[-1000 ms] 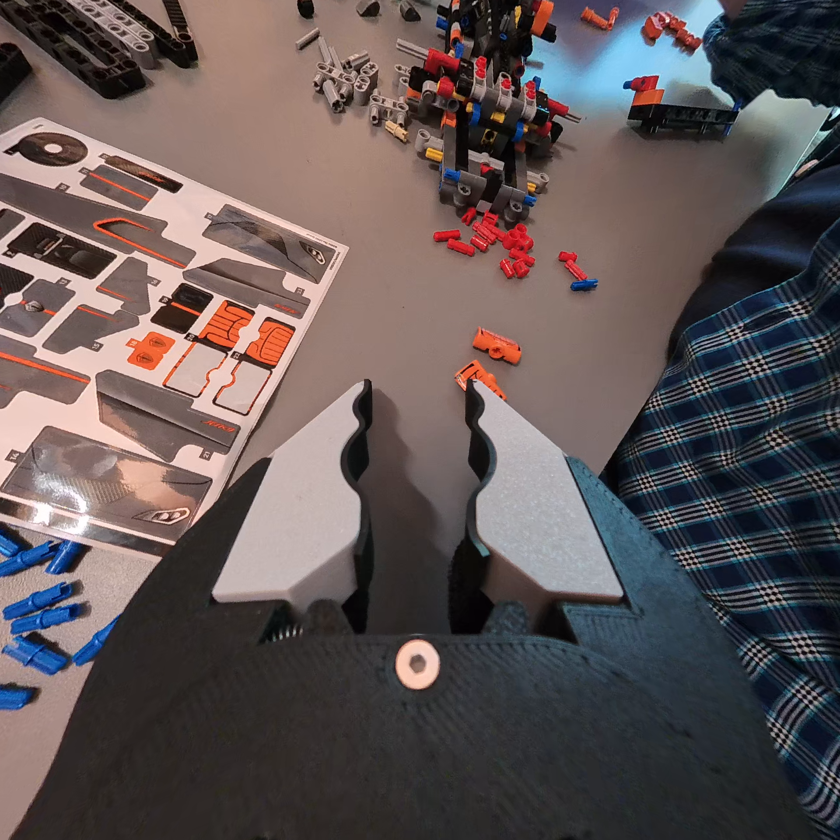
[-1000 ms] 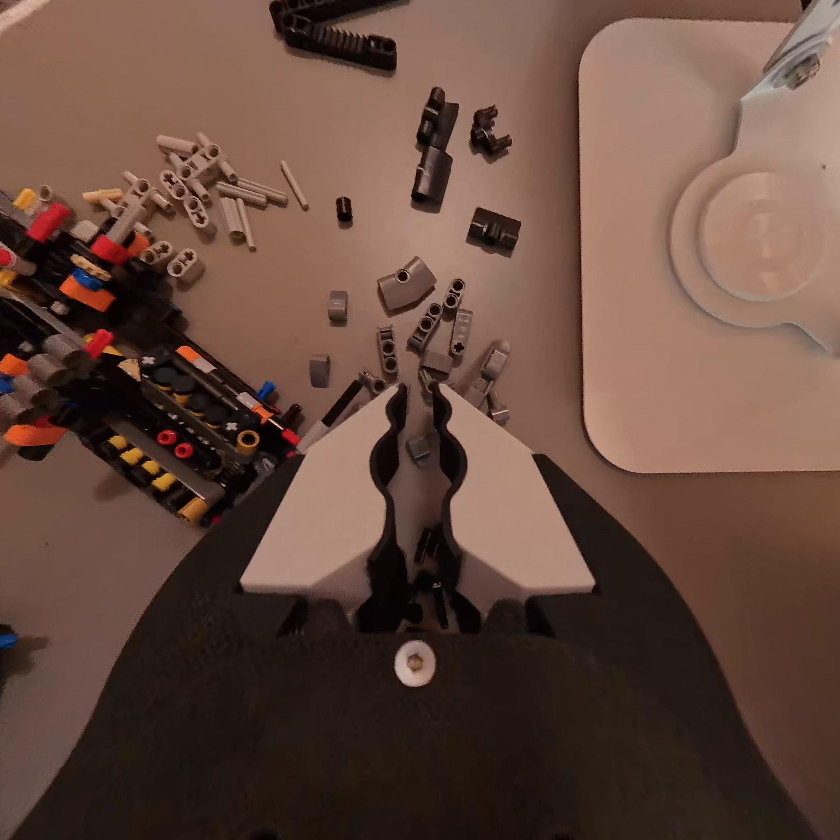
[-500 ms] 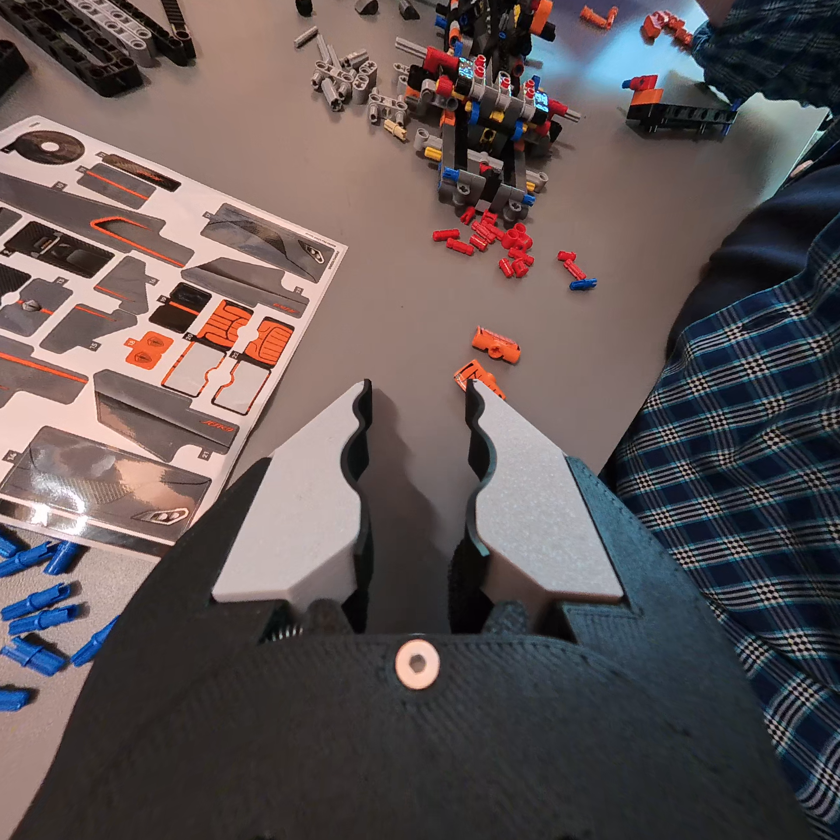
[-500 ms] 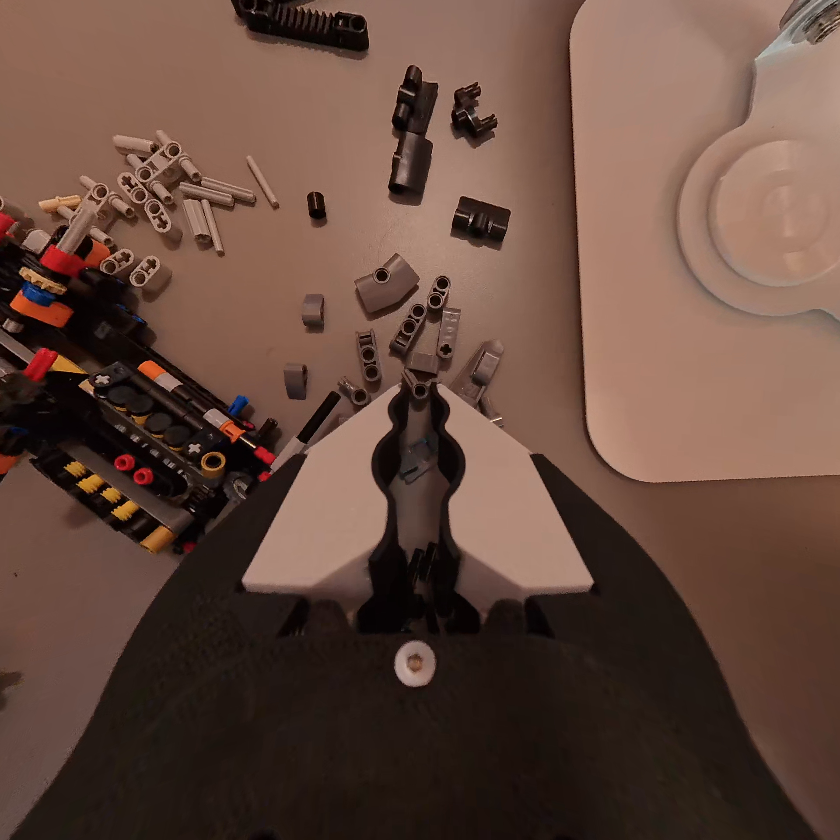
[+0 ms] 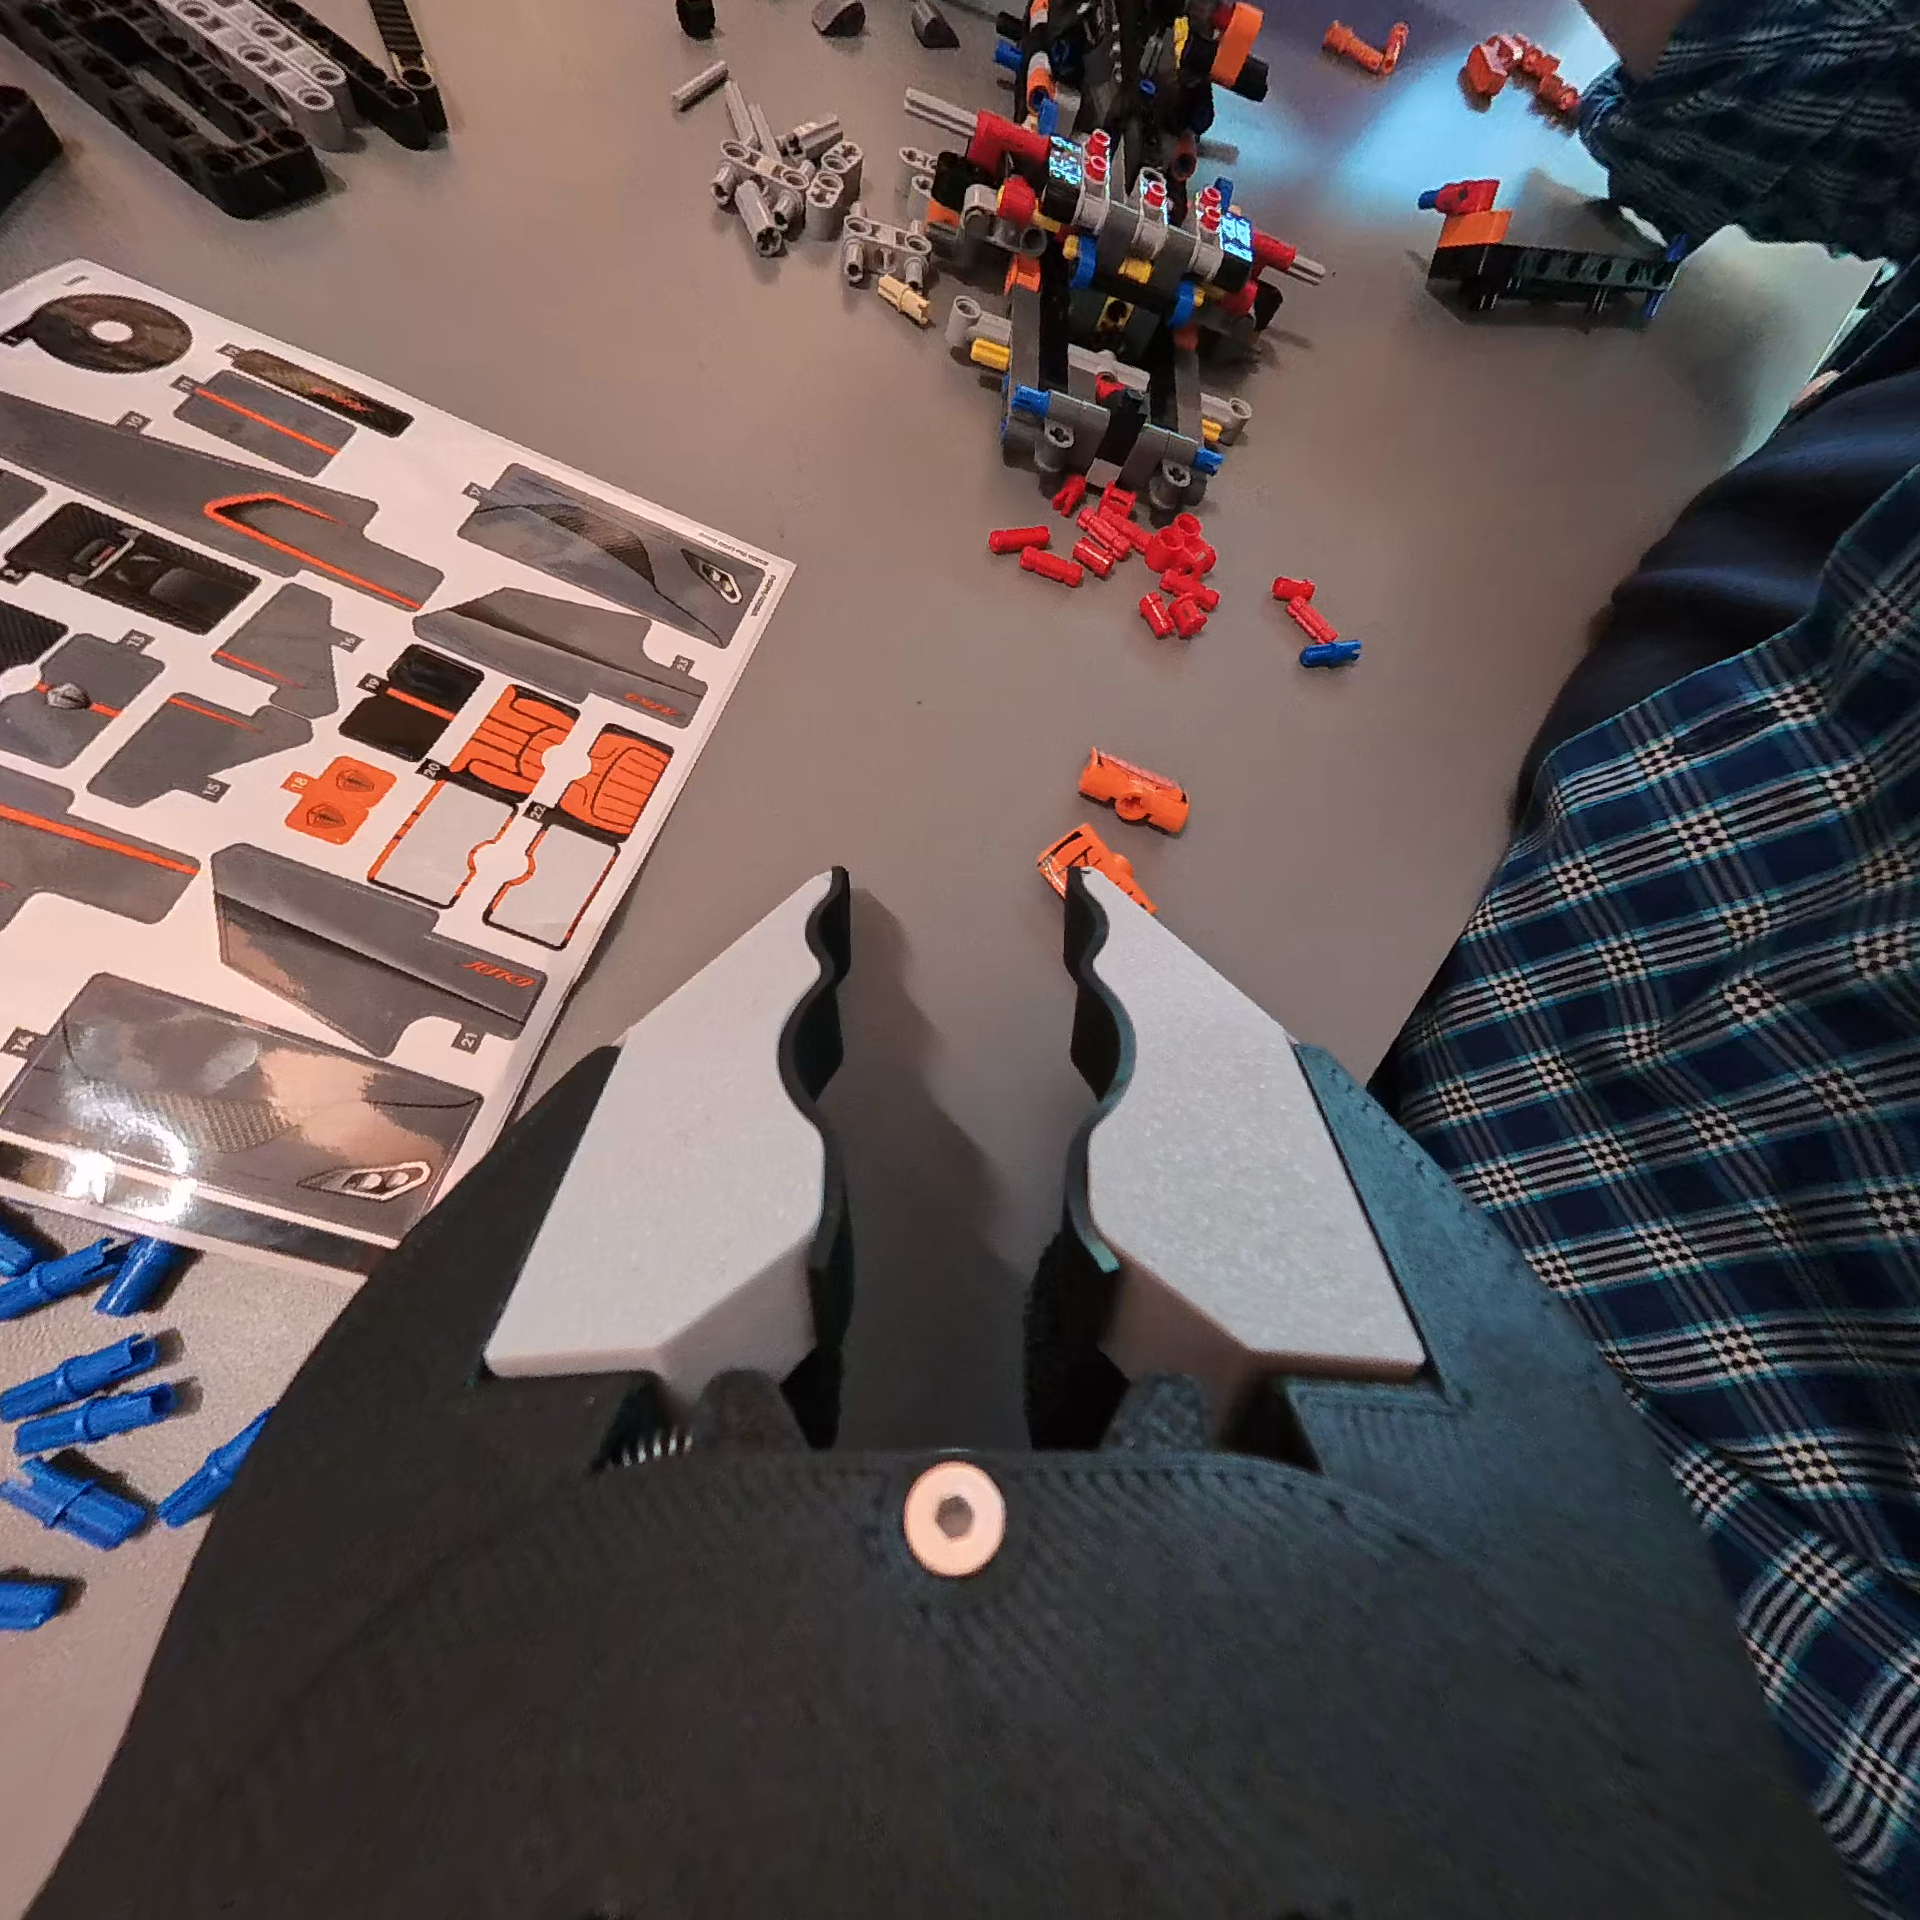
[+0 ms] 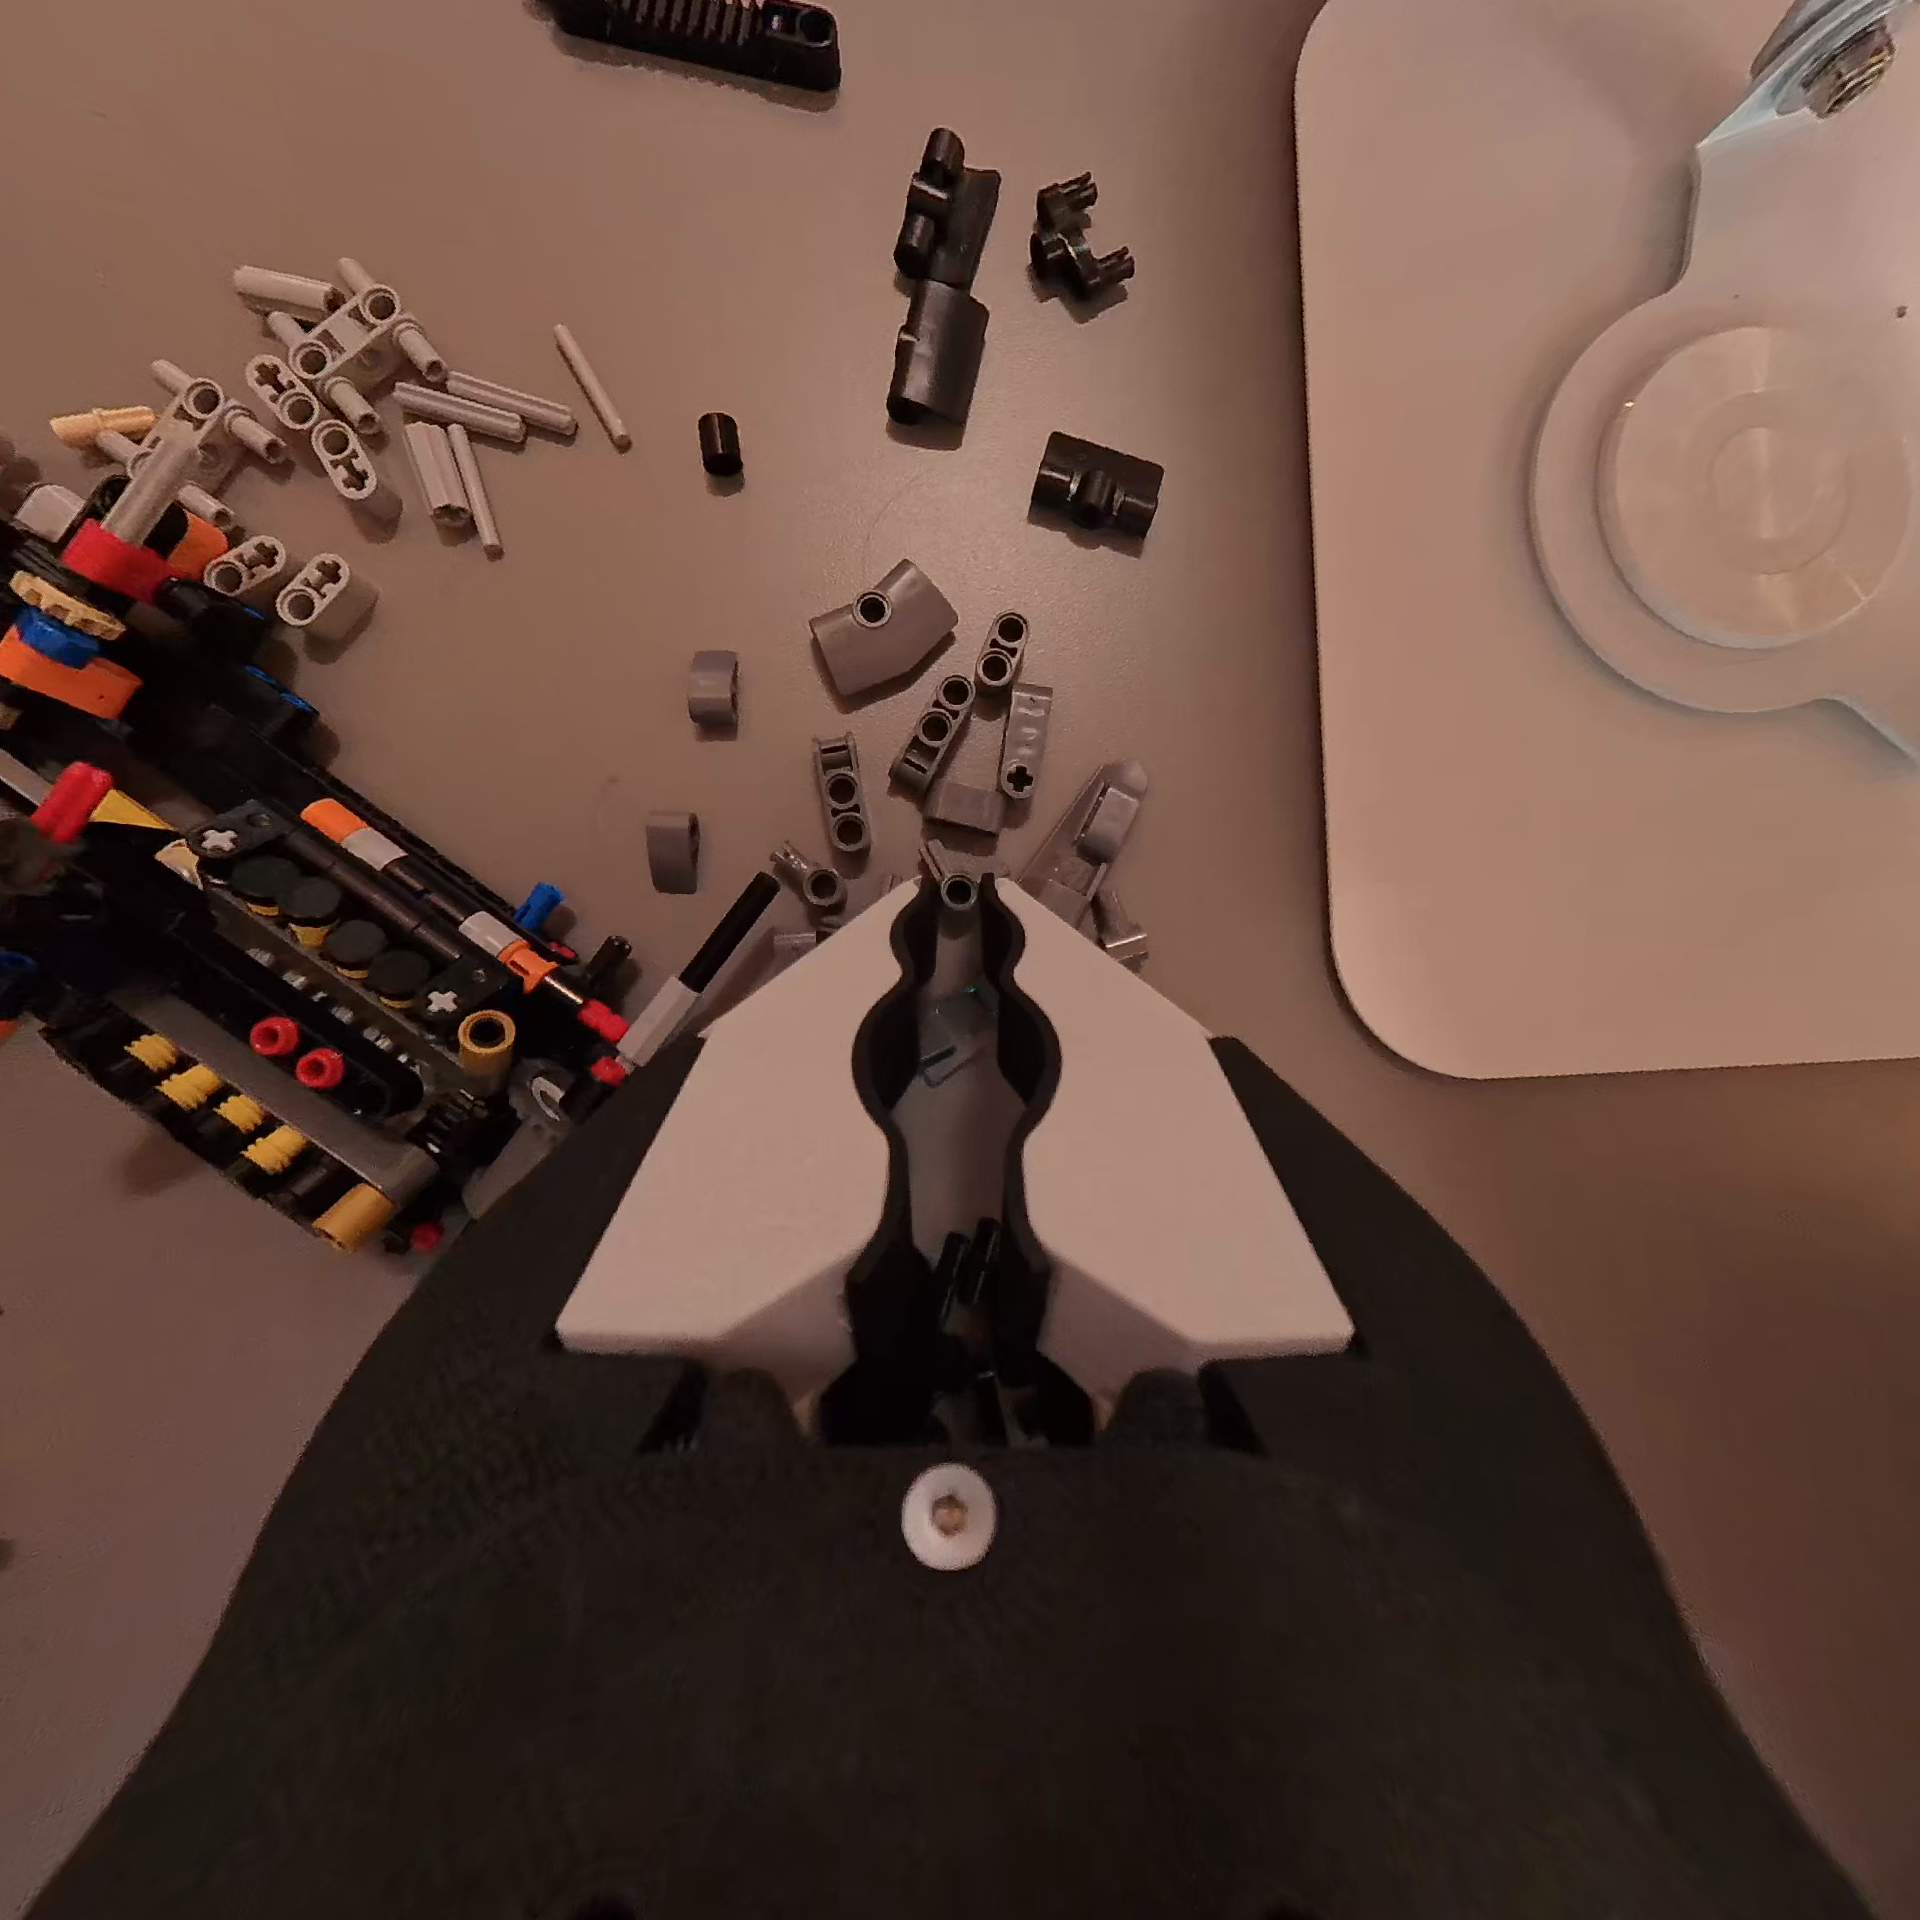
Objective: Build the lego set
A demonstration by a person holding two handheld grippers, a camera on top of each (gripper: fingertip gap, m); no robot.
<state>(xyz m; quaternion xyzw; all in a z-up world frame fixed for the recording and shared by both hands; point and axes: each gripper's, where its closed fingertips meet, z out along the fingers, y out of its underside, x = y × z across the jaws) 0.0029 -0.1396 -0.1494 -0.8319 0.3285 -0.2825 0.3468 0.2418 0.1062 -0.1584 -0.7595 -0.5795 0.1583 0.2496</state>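
In the right wrist view my right gripper (image 6: pixel 957 891) is shut on a small grey connector (image 6: pixel 957 889), pinched at the fingertips at the near edge of a pile of grey pieces (image 6: pixel 940 727). The partly built model (image 6: pixel 260 935), black with red, yellow and orange parts, lies to its left. In the left wrist view my left gripper (image 5: pixel 958 894) is open and empty above bare table. Its right fingertip (image 5: pixel 1086 904) is next to an orange piece (image 5: pixel 1081 854). The model (image 5: pixel 1112 260) stands far ahead, with red pins (image 5: pixel 1143 561) in front of it.
A sticker sheet (image 5: pixel 312 727) lies left of the left gripper, with blue pins (image 5: pixel 83 1392) below it and black beams (image 5: pixel 208 94) beyond. A person's plaid sleeve (image 5: pixel 1714 1039) fills the right. In the right wrist view a white stand base (image 6: pixel 1558 831) lies right, with black pieces (image 6: pixel 940 281) and light grey pins (image 6: pixel 364 395) ahead. Spacing between my two grippers at the tips: around 35 centimetres. From the left gripper's tips to the model (image 5: pixel 1112 260) is close to 15 centimetres.
My right gripper moved forward into the grey pile and closed on the small grey connector. The left gripper has stayed open and nearly still.
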